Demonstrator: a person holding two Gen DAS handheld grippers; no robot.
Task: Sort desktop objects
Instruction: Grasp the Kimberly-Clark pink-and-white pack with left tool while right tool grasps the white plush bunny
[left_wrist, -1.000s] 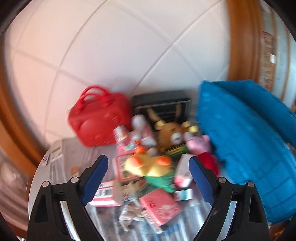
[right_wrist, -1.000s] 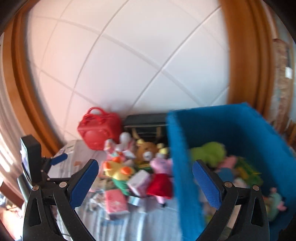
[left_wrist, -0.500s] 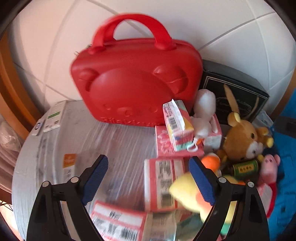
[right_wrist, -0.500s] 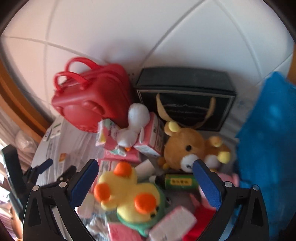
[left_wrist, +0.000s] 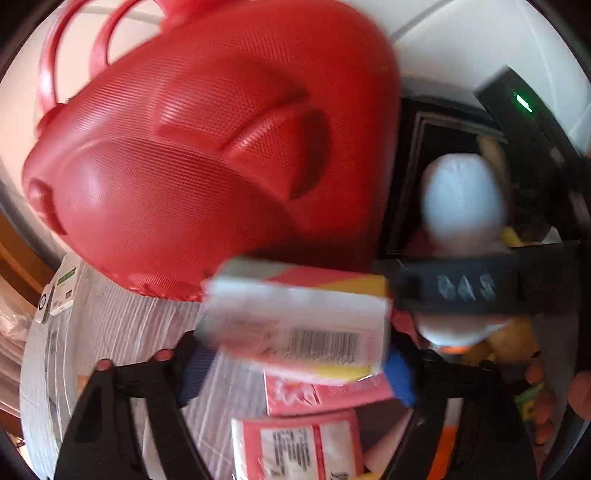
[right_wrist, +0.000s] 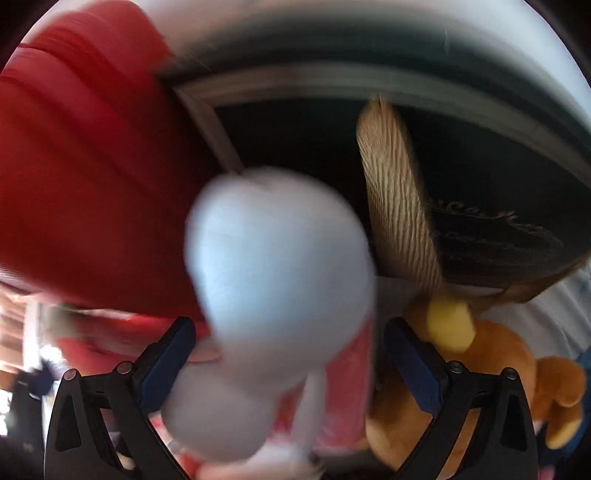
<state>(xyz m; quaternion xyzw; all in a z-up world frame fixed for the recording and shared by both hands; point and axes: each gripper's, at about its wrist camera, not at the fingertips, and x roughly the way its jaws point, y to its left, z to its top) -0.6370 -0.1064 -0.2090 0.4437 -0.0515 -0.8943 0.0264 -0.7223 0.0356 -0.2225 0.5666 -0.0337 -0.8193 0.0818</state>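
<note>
In the left wrist view, the left gripper (left_wrist: 295, 373) has just been closing around the small pink-and-yellow barcoded carton (left_wrist: 299, 317), lying crosswise between its jaws; contact is unclear. In the right wrist view, the right gripper (right_wrist: 288, 365) is gaping wide astride the white plush toy (right_wrist: 273, 295), directly ahead.

A cluttered corner of a home

Plush toys, a brown bear (right_wrist: 498, 373) and a white one (right_wrist: 273, 295), crowd a plastic-covered bench (left_wrist: 122, 332) with pink tissue packs (left_wrist: 295, 446), a red bear-faced carry case (left_wrist: 192, 155) and a black gift bag (right_wrist: 480, 177) with rope handles, against a white tiled wall (left_wrist: 480, 37) with wooden trim (left_wrist: 18, 266).
</note>
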